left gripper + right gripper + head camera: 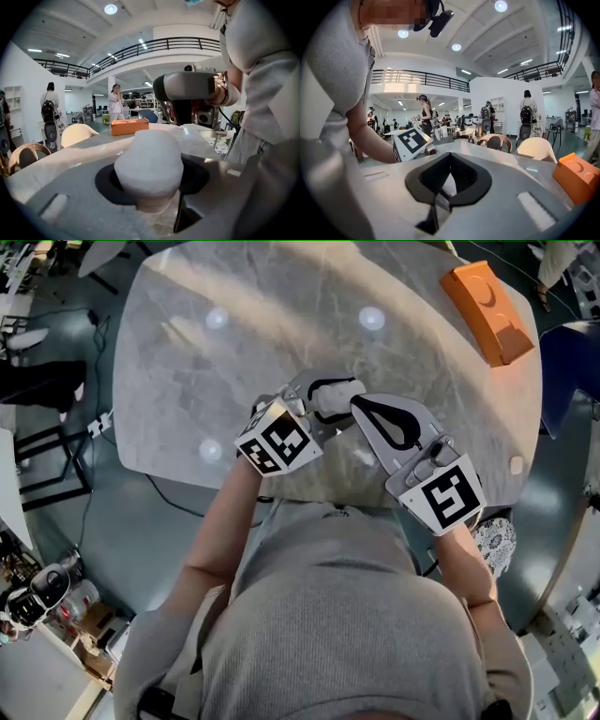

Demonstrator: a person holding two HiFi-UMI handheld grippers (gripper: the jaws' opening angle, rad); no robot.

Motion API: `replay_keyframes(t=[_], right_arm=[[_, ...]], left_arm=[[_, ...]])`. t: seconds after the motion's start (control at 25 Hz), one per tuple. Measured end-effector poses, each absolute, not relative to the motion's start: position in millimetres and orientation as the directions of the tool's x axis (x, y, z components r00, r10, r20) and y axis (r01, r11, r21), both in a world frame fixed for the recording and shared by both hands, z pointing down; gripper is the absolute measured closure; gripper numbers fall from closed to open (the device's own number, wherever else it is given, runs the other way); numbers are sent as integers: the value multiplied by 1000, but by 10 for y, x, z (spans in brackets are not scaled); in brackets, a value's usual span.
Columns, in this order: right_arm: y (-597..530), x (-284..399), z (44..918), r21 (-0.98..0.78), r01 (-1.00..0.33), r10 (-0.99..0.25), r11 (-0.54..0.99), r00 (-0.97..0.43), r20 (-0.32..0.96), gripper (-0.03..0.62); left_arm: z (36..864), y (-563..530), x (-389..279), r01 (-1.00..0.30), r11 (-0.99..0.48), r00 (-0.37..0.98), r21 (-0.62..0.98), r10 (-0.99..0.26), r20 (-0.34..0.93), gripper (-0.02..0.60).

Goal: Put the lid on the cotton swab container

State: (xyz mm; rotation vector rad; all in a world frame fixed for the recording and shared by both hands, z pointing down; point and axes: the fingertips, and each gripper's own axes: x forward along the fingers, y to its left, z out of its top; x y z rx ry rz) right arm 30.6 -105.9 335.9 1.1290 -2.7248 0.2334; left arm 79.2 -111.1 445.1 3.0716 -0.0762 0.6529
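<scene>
A frosted, dome-topped cotton swab container (149, 159) is gripped in the left tool (150, 180). The right tool (449, 164) is held near level, closed and empty.

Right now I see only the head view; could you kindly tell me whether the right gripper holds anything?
Observer: No; the right gripper is shut, with nothing between its jaws.
Operator: And the left one, please?
Observer: The left gripper is closed on a frosted white container, held upright.
Operator: Can you see its contents?
Observer: Only that its lower part looks tan.
</scene>
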Motion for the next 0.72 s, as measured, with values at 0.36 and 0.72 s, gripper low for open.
replay_keyframes(t=[0.36,0.72], right_arm=[[-1075,460,3442,-91,-743,-708,663,-662,246,592],[-1094,471,3487,-105,-751,-713,652,-654,255,592]], left_arm=[[4760,-1127,852,-19,-1000,907,21,-9,422,365],[4905,-1115,882,13,-1000,900,28,24,435,365]])
